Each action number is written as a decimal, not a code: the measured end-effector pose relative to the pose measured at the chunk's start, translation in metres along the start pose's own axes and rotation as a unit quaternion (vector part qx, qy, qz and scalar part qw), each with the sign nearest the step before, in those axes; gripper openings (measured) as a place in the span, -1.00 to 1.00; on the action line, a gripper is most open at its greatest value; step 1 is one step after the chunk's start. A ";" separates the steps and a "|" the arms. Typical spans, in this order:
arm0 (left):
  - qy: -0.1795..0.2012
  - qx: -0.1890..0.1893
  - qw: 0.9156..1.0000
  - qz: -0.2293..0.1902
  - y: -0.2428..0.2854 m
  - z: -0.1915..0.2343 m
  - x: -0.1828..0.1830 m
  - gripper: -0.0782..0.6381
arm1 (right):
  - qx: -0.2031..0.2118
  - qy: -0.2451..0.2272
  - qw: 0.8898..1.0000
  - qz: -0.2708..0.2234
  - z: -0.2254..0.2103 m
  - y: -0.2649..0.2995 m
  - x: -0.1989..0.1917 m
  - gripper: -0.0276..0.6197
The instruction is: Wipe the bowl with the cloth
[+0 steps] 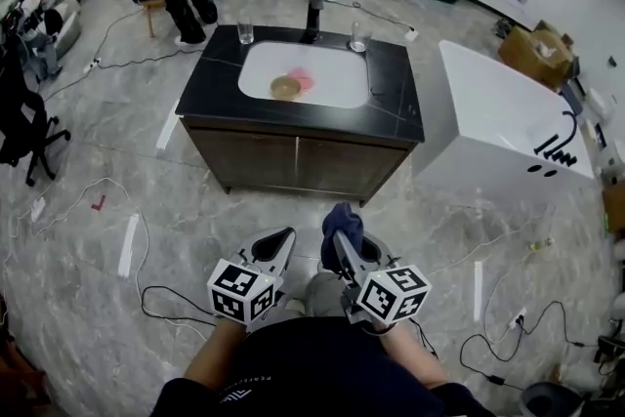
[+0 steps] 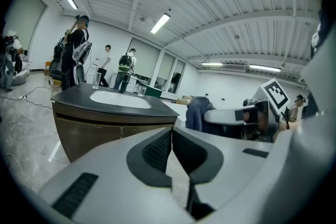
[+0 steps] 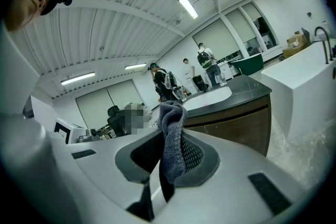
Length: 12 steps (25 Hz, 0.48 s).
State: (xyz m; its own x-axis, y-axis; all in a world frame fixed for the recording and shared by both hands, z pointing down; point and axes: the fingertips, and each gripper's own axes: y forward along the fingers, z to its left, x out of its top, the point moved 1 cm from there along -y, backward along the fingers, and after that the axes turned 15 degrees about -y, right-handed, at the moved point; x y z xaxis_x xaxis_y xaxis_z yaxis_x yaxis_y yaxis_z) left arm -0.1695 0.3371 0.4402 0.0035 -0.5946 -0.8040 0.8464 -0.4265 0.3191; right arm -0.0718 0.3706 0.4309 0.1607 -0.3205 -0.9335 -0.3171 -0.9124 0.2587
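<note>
Cloth: dark blue-grey, looped terry weave, bunched into a thick fold; its rounded top stands above the jaw tips, and a tail hangs down between the pads.

Right gripper: jaws closed on the cloth, pads pressing it from both sides; held low over the grey floor, in front of the person.

Left gripper: jaws fully together, pads meeting, nothing between them; just beside the right one, apart from the cloth.

Bowl: small, round, tan, upright; sits in the white sink, left of centre; a pink thing touches its right side, too small to identify.

Sink is set in a black counter on a brown cabinet; tap at the far edge, with a glass to its left and another to its right.

Bowl and both grippers are well apart.
</note>
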 end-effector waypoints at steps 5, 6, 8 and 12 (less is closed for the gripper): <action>0.007 0.021 1.000 -0.006 0.012 0.012 0.013 -0.76 | 0.015 -0.005 1.000 -0.003 -0.020 0.027 0.013 -0.71; 0.004 0.025 1.000 -0.008 0.017 0.016 0.017 -0.76 | 0.018 -0.007 1.000 -0.003 -0.024 0.032 0.018 -0.71; -0.001 0.031 0.999 -0.009 0.026 0.022 0.023 -0.76 | 0.027 -0.009 1.000 -0.002 -0.033 0.041 0.025 -0.71; 0.002 0.035 0.999 -0.010 0.058 0.028 0.041 -0.76 | 0.043 -0.006 0.999 0.001 -0.054 0.059 0.036 -0.71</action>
State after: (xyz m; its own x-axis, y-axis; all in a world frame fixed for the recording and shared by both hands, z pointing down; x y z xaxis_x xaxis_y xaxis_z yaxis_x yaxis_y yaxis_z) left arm -0.1348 0.2690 0.4404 -0.0112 -0.5828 -0.8125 0.8069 -0.4852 0.3369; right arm -0.0344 0.2911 0.4258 0.1495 -0.3191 -0.9359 -0.3969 -0.8863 0.2387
